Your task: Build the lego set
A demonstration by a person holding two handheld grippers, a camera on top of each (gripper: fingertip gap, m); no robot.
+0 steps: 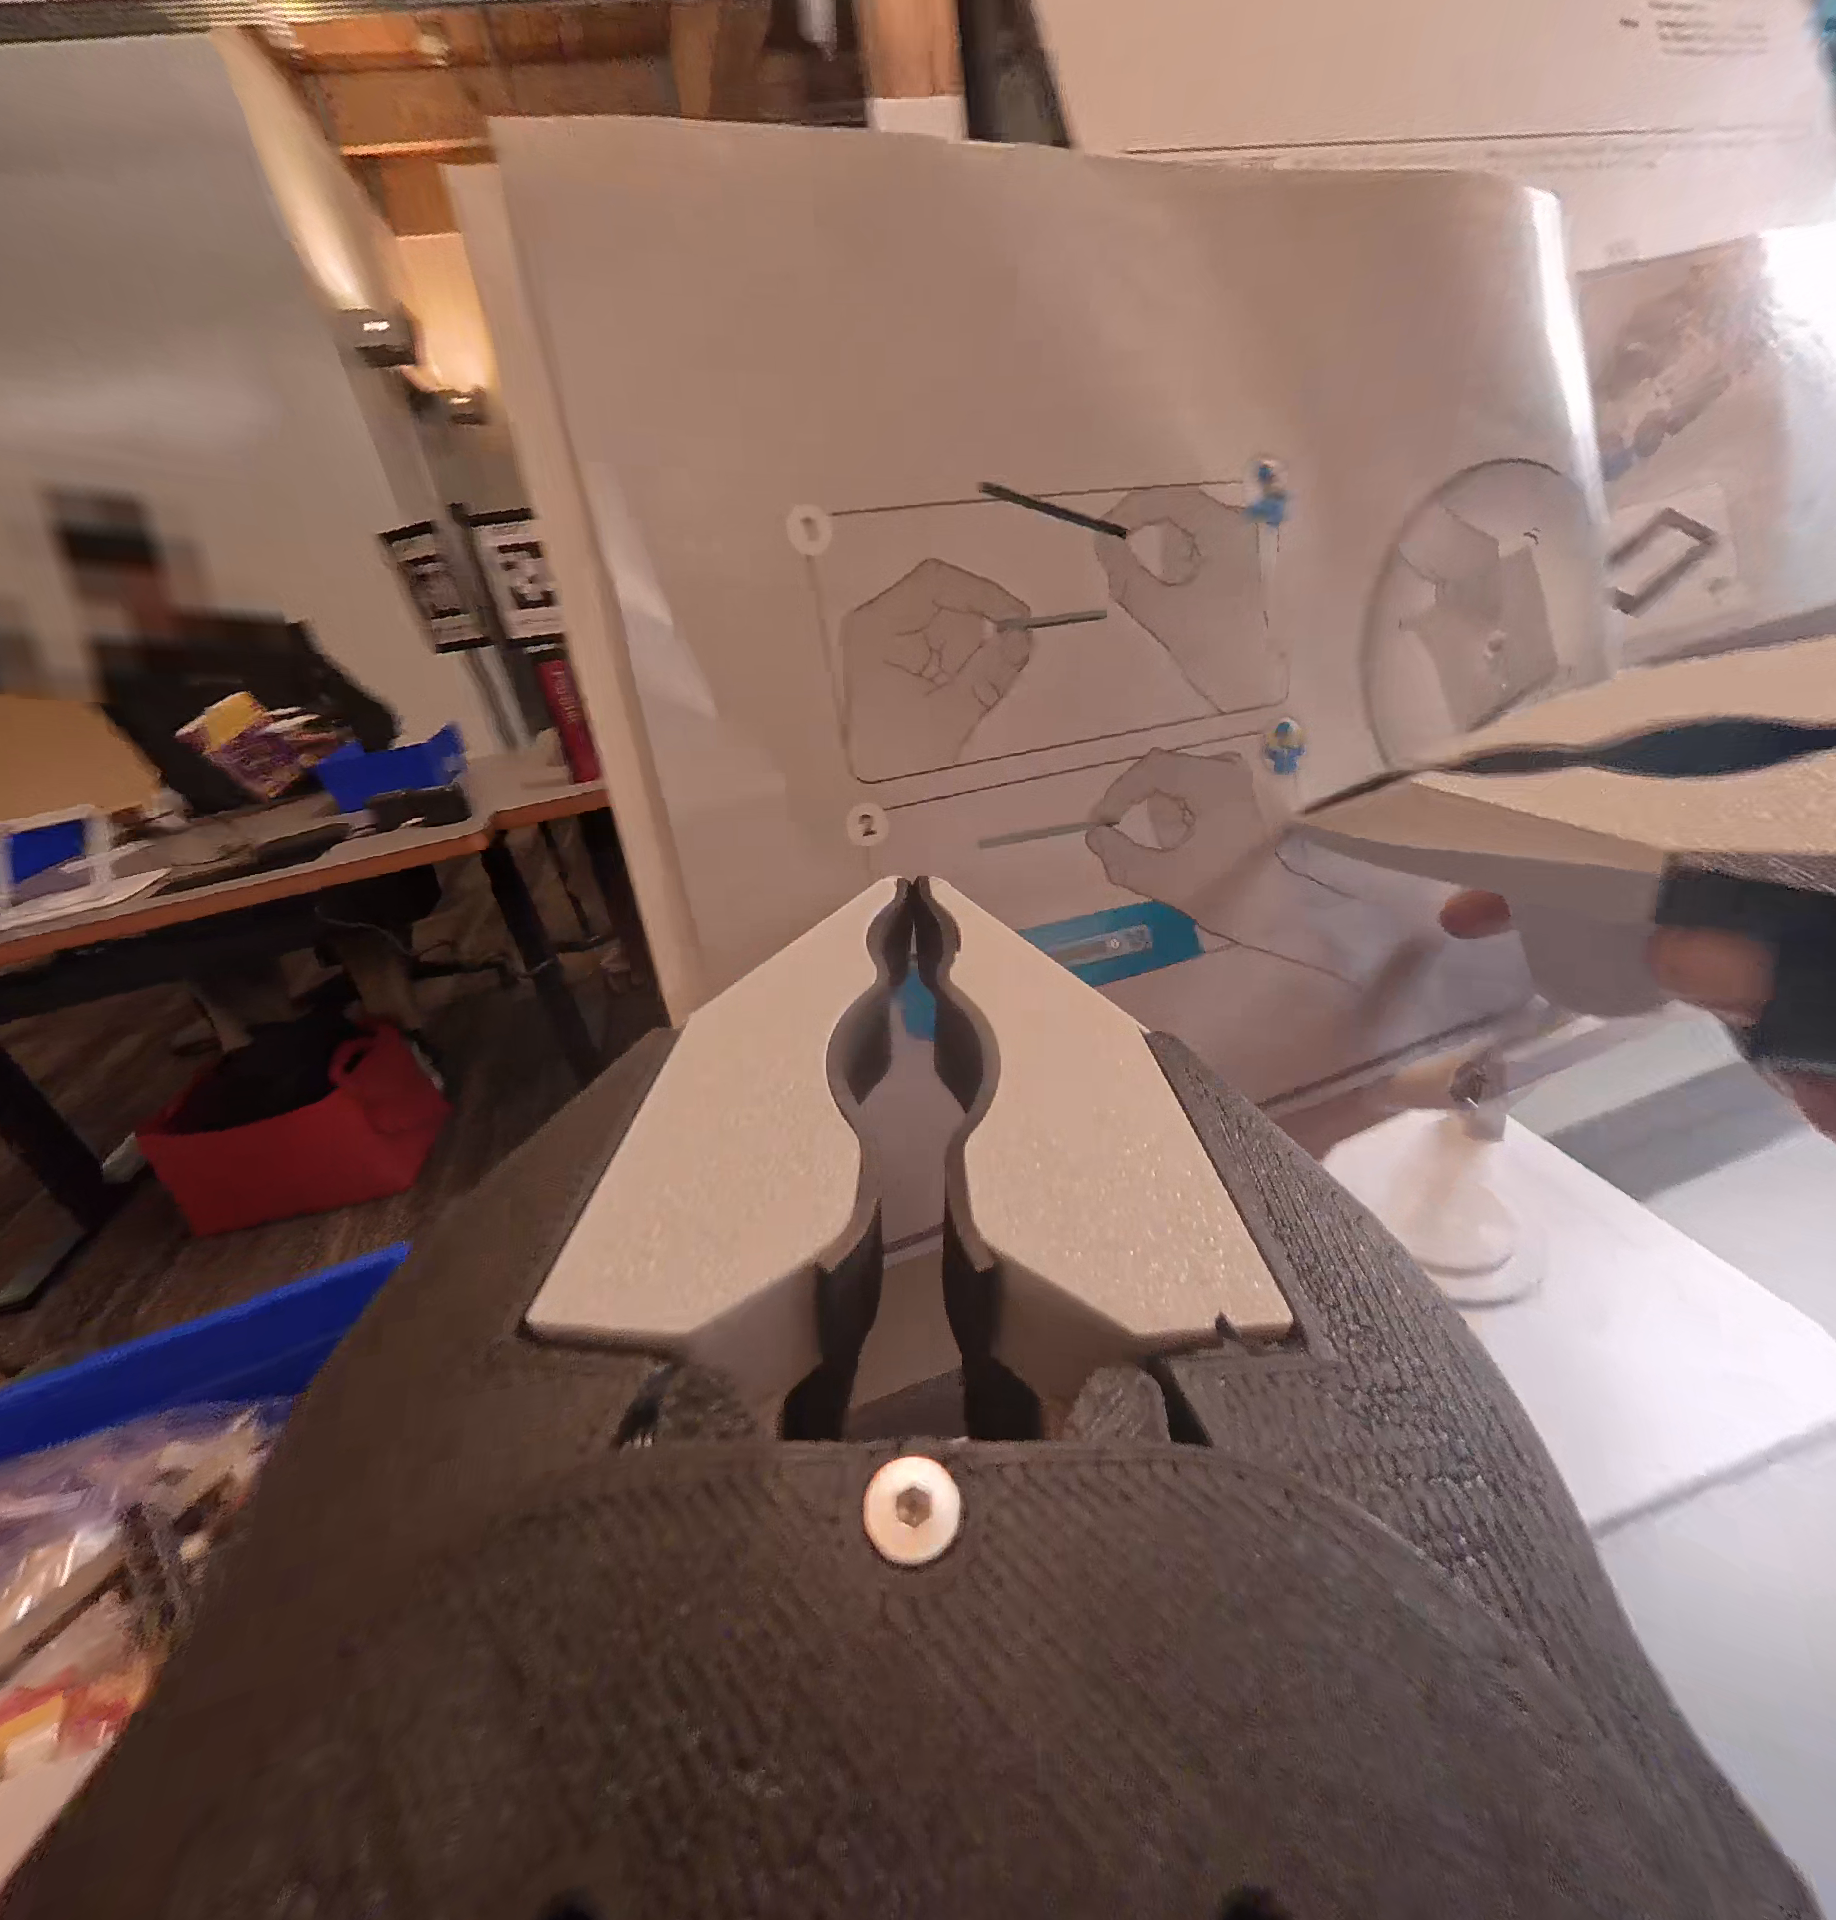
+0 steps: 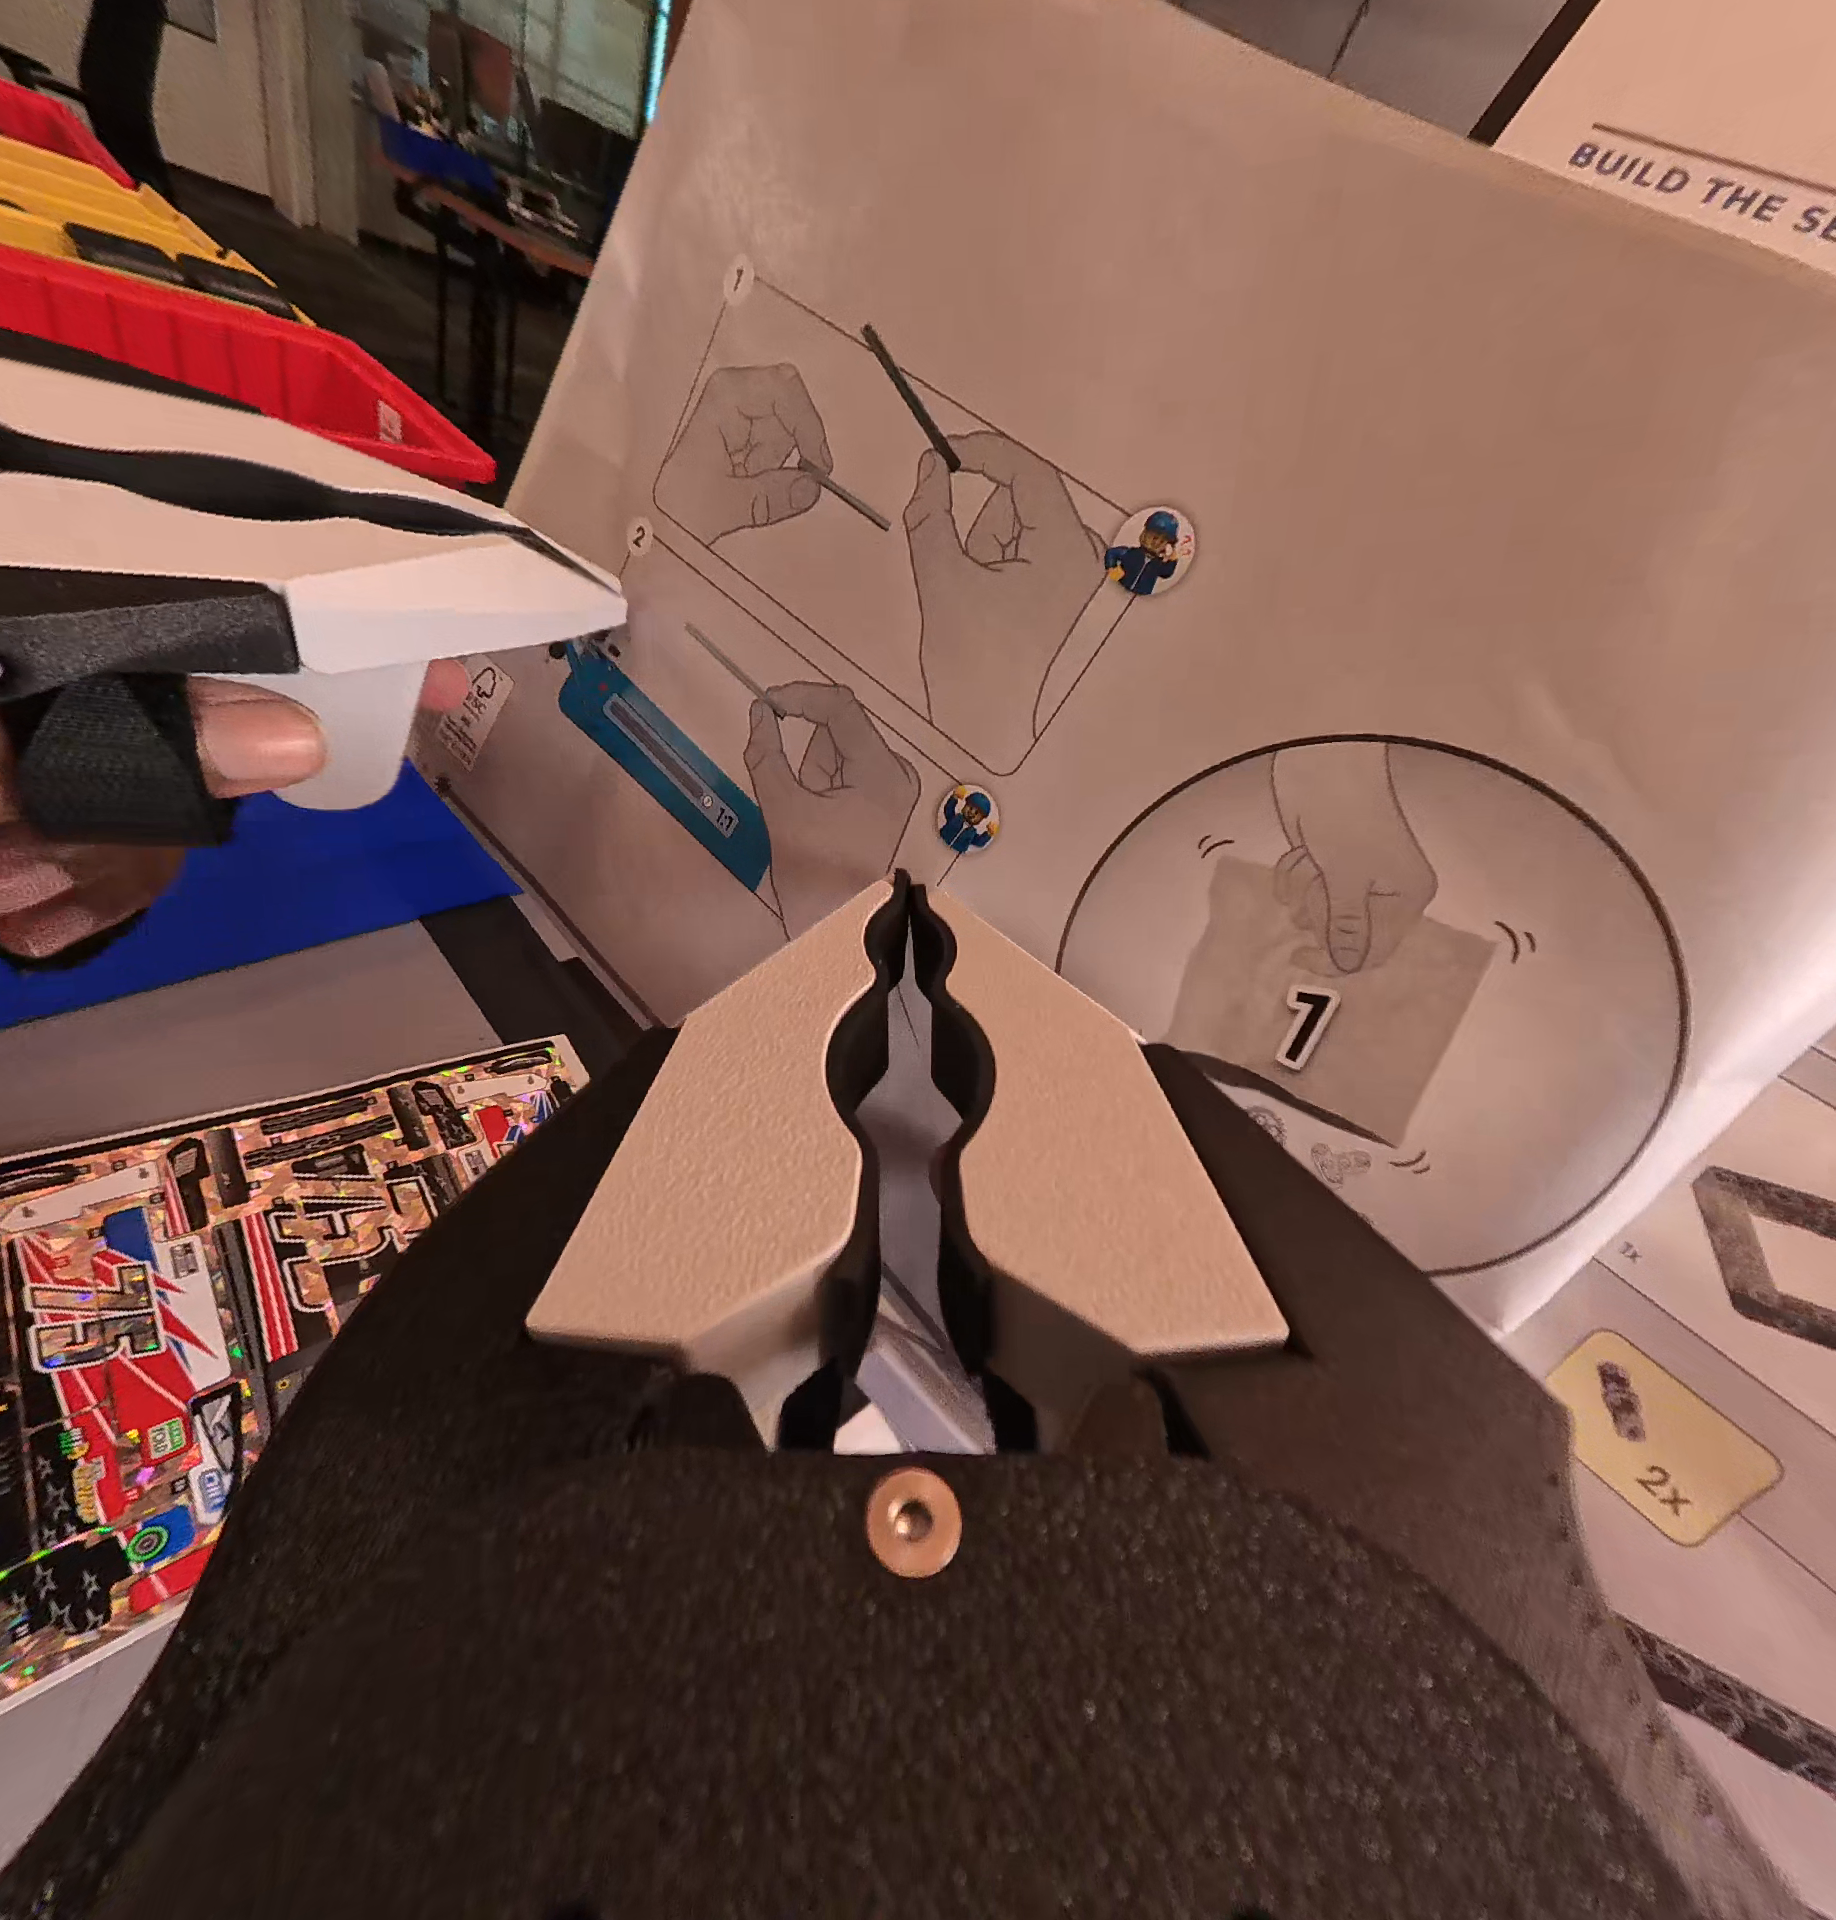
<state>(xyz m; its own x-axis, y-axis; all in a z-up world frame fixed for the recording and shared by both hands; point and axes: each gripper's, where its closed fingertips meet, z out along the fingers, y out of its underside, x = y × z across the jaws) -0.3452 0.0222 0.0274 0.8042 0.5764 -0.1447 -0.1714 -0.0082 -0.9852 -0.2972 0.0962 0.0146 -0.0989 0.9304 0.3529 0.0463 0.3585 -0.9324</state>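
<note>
A white instruction booklet page (image 1: pixel 997 364) with line drawings of hands stands lifted, facing both cameras; it also shows in the right wrist view (image 2: pixel 1309 468). My left gripper (image 1: pixel 914 883) is shut, its tips against the page's lower left; I cannot tell if it pinches paper. It enters the right wrist view (image 2: pixel 607 603) from the left. My right gripper (image 2: pixel 909 883) is shut, with white paper showing between its fingers at the page's lower edge. It shows in the left wrist view (image 1: pixel 1319 810) at the right.
A glittery sticker sheet (image 2: pixel 166 1299) lies on the table at the left. Red (image 2: pixel 218 343), yellow (image 2: pixel 62 208) and blue (image 2: pixel 270 883) bins stand behind it. A blue bin (image 1: pixel 187 1351) holds bags of pieces (image 1: pixel 62 1538). A white stand (image 1: pixel 1454 1195) holds the booklet (image 2: pixel 1724 1403). Tip to tip, the grippers are about 9 centimeters apart.
</note>
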